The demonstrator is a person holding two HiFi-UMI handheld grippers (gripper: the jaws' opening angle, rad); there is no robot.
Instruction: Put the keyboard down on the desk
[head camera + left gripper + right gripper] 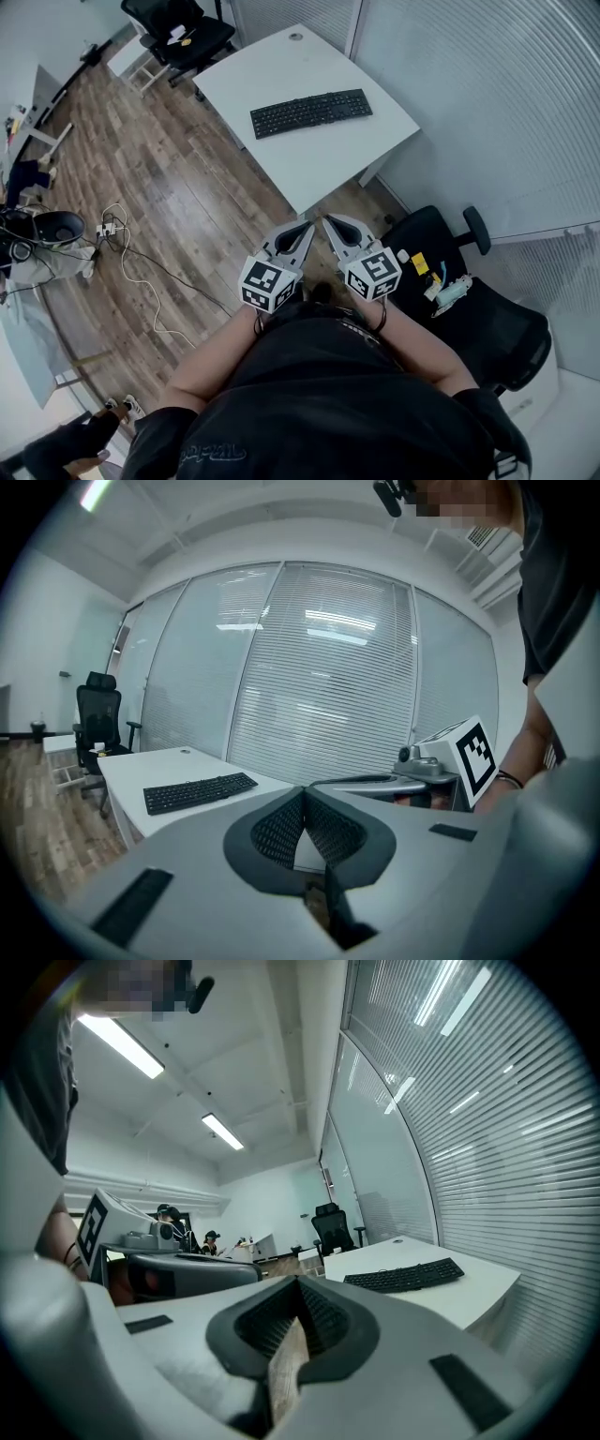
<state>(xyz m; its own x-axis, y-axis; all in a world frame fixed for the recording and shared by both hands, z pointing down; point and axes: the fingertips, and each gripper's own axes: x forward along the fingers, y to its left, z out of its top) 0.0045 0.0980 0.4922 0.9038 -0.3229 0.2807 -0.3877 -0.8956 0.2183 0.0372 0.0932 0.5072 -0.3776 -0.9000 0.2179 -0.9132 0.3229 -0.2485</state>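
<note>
Covering most of the room, a wooden floor (159, 178) is seen around a white desk (281, 66), and all places below are given from this desk. The top of the desk is almost bare. Along the right side of the desk, a wall of closed blinds (469, 103) is seen.

Before the near corner of the desk, a person (319, 394) in a dark shirt is standing. At the near right of the desk, close to the blinds, a black office chair (497, 328) is placed. Some small things are laid on its seat, one yellow and one pale green, but it cannot be told what they are. A second black chair (183, 33) is found past the far end of the desk.

The black keyboard (311, 112) is laid flat on the desk, about in the middle of the top and somewhat nearer to the right edge. It is touched by no gripper and is well apart from both of them.

The left gripper (302, 228) is held before the near corner of the desk and is pointed toward it. Its jaws are closed, the tips are pressed together, and nothing is kept between them. The right gripper (330, 222) is held just beside it, also turned to the desk. Its jaws are closed as well, and it is empty.

On the floor to the left of the desk, a thin white cable (141, 272) is lying in loose curves.
</note>
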